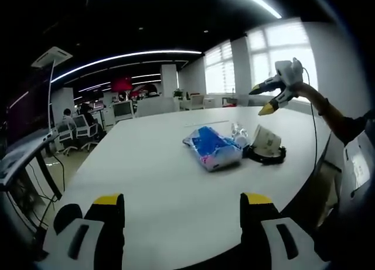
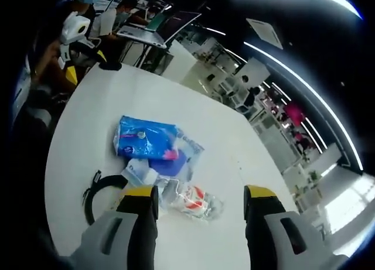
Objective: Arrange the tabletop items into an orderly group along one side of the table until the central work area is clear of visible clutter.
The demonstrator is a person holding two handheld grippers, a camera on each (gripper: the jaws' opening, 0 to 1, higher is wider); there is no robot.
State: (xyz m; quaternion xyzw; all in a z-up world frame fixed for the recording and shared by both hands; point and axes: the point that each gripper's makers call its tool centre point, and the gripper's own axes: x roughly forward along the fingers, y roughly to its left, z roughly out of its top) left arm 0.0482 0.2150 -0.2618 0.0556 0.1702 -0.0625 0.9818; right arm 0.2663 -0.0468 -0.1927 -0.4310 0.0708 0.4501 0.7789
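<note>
Right gripper (image 2: 199,200) open over blue packet (image 2: 146,138); lying flat.

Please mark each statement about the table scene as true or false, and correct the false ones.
1. The blue package lies on the white table. True.
2. The right gripper is shut on the blue package. False: its jaws stand open, holding nothing.
3. A black band lies beside the packages. True.
4. The left gripper holds a clear wrapped item. False: it is open and empty; that item lies on the table.
</note>
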